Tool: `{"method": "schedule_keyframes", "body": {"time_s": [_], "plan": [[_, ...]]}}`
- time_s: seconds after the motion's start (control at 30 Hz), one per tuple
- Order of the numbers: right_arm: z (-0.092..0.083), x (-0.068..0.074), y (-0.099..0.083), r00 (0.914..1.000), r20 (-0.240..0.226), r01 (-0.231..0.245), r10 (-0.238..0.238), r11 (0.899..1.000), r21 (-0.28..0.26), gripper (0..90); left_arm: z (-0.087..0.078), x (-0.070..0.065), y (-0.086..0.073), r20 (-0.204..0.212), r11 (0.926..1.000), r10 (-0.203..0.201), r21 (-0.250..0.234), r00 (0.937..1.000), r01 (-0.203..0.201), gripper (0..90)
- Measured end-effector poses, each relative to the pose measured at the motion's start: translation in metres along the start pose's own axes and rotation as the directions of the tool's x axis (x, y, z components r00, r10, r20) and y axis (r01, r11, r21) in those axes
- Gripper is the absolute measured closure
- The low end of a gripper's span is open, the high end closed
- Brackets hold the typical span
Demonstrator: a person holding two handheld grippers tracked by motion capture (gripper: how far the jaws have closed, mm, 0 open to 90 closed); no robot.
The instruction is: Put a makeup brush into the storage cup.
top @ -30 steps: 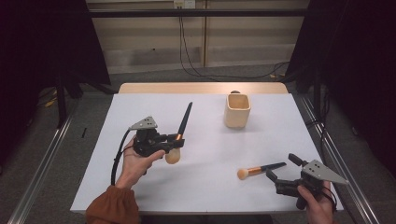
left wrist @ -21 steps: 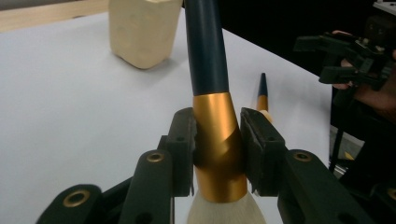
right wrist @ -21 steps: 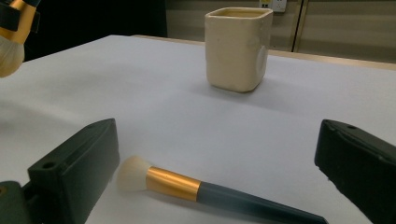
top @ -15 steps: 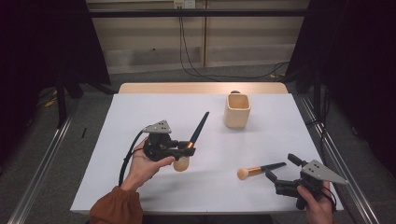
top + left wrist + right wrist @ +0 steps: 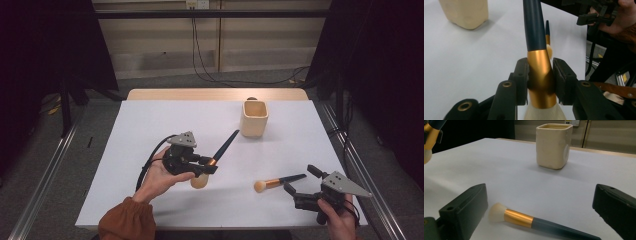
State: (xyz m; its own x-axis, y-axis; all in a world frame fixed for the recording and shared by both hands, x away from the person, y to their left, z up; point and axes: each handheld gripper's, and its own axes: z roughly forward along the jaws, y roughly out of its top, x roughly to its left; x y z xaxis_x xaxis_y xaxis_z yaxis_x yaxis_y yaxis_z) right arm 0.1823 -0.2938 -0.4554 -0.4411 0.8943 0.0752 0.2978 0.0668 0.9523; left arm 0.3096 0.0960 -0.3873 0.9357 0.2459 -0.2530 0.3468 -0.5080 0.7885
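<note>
The high view looks forward and down over the whole surface (image 5: pixel 150 125). Each tool's own camera sits low and close, and both share the cream cup (image 5: pixel 554 145) at the far side.

In the left gripper view, the bristles (image 5: pixel 543 113) of the held brush (image 5: pixel 537 50) run off the bottom edge. In the right gripper view, the lying brush (image 5: pixel 529 220) loses its handle end at the bottom edge, and the held brush sits cropped in the top-left corner.

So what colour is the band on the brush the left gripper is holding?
Metallic gold, on the brush between its dark blue handle and pale bristles; clearest in the left gripper view.
</note>
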Motion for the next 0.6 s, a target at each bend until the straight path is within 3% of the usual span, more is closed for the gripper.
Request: {"method": "schedule_keyframes", "body": {"time_s": [0.23, 0.6], "plan": [[0.001, 0.001, 0.000, 1.0000, -0.004, 0.003, -0.003, 1.000, 0.000, 0.0, 0.003, -0.001, 0.006, 0.021, 0.9984, 0.014, 0.055, 0.9997, -0.015, 66.7], [0.002, 0.002, 0.000, 0.9998, -0.019, 0.010, -0.010, 1.000, 0.005, 0.0, 0.007, -0.007, 0.014, 0.058, 0.9862, 0.051, 0.155, 0.9970, -0.059, 66.7]]}}
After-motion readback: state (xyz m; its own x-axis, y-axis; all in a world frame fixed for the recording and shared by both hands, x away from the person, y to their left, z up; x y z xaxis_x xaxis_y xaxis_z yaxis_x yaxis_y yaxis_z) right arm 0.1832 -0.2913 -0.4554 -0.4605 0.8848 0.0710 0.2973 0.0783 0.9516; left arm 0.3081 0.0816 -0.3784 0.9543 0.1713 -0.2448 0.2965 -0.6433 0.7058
